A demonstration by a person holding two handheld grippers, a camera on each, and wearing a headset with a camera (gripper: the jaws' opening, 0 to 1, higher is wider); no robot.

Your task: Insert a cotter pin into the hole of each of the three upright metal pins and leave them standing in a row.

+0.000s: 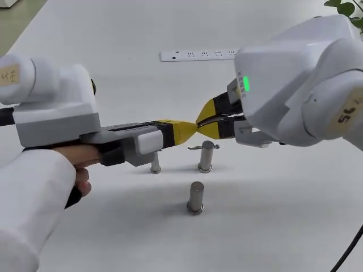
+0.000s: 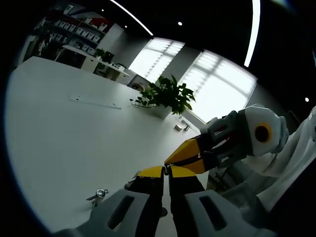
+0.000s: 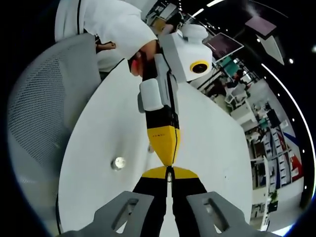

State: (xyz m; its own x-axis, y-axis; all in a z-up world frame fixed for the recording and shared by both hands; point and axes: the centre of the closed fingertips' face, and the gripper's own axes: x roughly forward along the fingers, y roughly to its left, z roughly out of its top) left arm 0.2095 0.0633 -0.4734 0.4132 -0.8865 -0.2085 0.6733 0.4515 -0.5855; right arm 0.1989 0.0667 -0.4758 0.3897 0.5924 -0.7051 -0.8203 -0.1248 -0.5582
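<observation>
Three upright metal pins stand on the white table: one at the front [image 1: 195,197], one behind it to the left [image 1: 155,163], and one to the right [image 1: 206,156] with a cotter pin [image 1: 195,147] through its top. Above them my left gripper [image 1: 190,131] and right gripper [image 1: 205,126] meet tip to tip, both with jaws closed. In the right gripper view a thin grey sliver, seemingly a cotter pin [image 3: 169,175], sits between the right gripper [image 3: 169,173] tips, and the left gripper [image 3: 167,148] touches it. The left gripper [image 2: 166,171] is shut, with the right gripper [image 2: 185,157] just beyond.
A white power strip [image 1: 198,55] lies at the far side of the table. A small looped metal piece [image 2: 98,195] lies on the table in the left gripper view. A mesh chair [image 3: 44,108] and a potted plant [image 2: 165,96] stand past the table's edges.
</observation>
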